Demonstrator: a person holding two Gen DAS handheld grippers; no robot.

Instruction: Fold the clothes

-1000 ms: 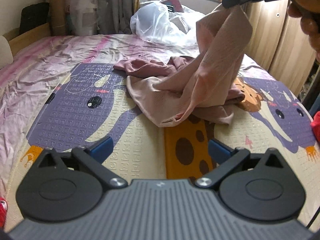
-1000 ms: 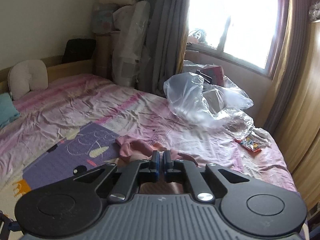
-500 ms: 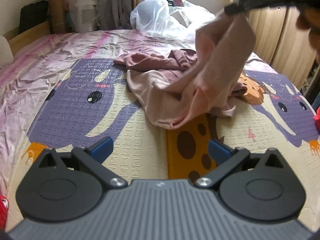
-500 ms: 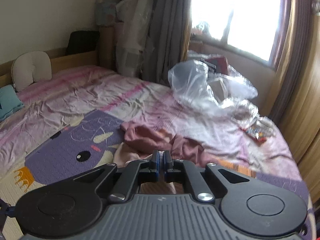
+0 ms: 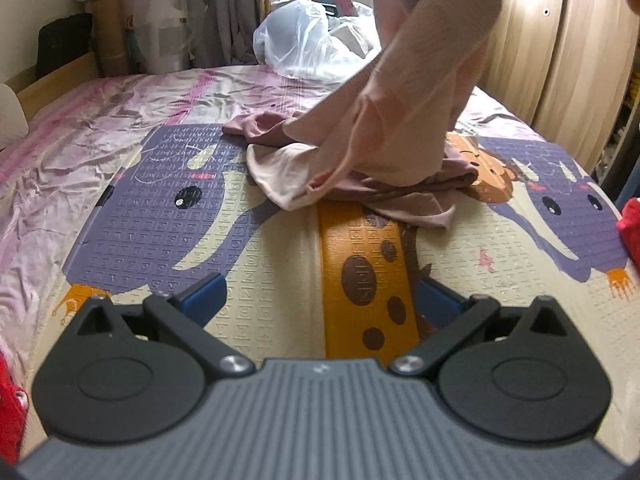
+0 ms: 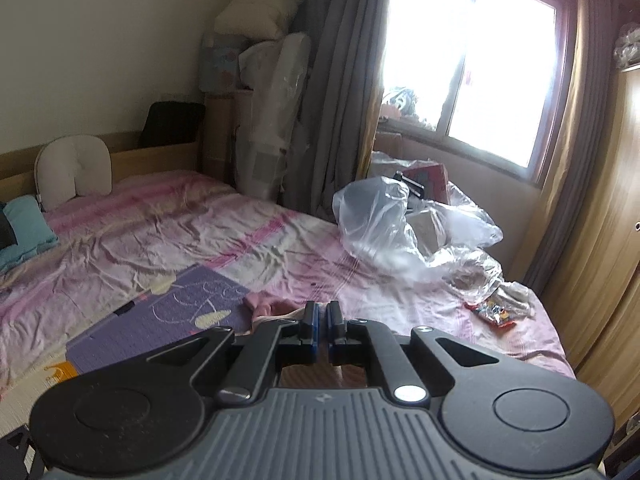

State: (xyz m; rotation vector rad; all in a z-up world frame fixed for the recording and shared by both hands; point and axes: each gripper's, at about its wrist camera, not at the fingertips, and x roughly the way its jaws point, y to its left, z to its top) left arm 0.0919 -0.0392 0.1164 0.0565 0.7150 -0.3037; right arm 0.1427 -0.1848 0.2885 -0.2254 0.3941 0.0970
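Observation:
A pale pink ribbed garment (image 5: 424, 80) hangs from above the top edge of the left wrist view, its lower end still resting on the mat. A darker mauve garment (image 5: 260, 132) lies crumpled under and behind it. My left gripper (image 5: 320, 296) is open and holds nothing, low over the mat and short of the pile. In the right wrist view my right gripper (image 6: 322, 316) is shut, with pink cloth (image 6: 316, 376) pinched under its fingers. A bit of the mauve garment (image 6: 264, 304) shows just beyond its tips.
The clothes lie on a cartoon play mat (image 5: 160, 220) spread over a pink sheet (image 5: 60, 152). A clear plastic bag (image 5: 304, 48) sits at the far end by the window. Wooden wardrobe doors (image 5: 560, 40) stand on the right. Something red (image 5: 630, 224) lies at the mat's right edge.
My right gripper has lifted the pale pink garment higher and has left the top of the left wrist view. The cloth now hangs longer, with less of it lying on the pile.

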